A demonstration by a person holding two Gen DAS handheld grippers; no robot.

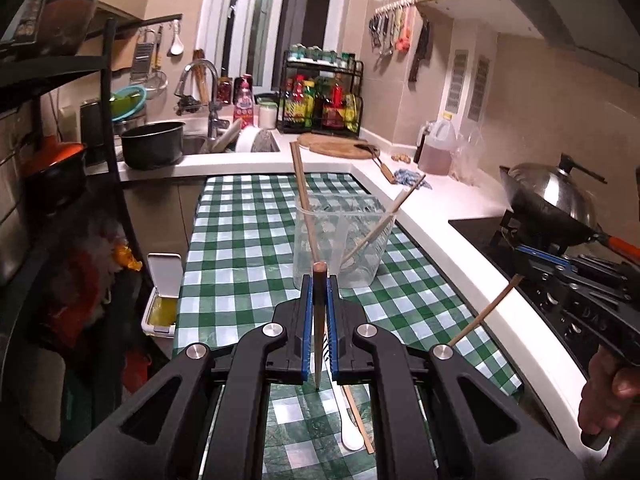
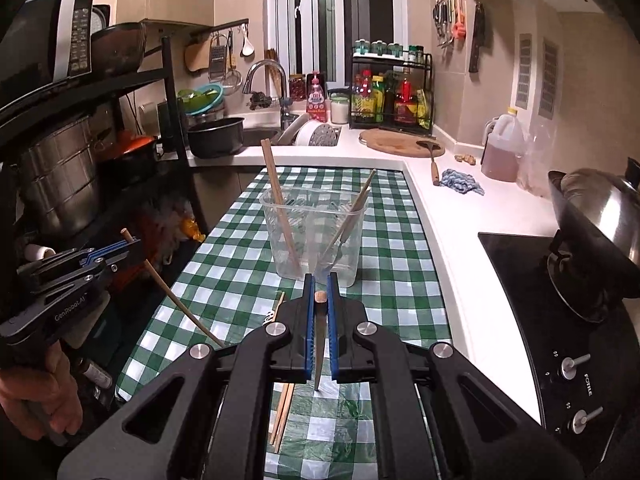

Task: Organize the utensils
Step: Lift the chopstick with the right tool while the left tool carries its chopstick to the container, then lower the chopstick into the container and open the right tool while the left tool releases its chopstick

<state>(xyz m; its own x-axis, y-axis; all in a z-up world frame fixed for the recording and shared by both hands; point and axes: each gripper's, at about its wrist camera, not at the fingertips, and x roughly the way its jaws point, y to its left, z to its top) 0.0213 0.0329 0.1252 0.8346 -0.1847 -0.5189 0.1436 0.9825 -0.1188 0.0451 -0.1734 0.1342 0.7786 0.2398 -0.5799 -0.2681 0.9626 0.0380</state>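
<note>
A clear plastic container [image 1: 340, 236] [image 2: 312, 240] stands on the green checked cloth [image 1: 240, 248] [image 2: 392, 280]. One chopstick [image 1: 303, 184] [image 2: 275, 188] leans left inside it and another [image 1: 398, 206] [image 2: 362, 200] leans right. My left gripper [image 1: 319, 280] [image 2: 134, 245] is shut on a dark wooden chopstick [image 1: 319, 320] [image 2: 176, 300], raised in front of the container. My right gripper [image 2: 320, 284] [image 1: 519, 266] is shut on another chopstick [image 2: 320, 344] [image 1: 488, 314], also short of the container. A white spoon [image 1: 350, 428] and loose chopsticks [image 2: 282, 412] [image 1: 360, 420] lie on the cloth below.
A wok with a steel lid [image 2: 596, 240] sits on the black hob [image 2: 532, 320] at the right. Behind are the sink with a black pot [image 1: 154, 150], a round cutting board [image 2: 400, 142] and an oil jug [image 2: 504, 152]. A dark shelf rack [image 2: 80, 120] fills the left.
</note>
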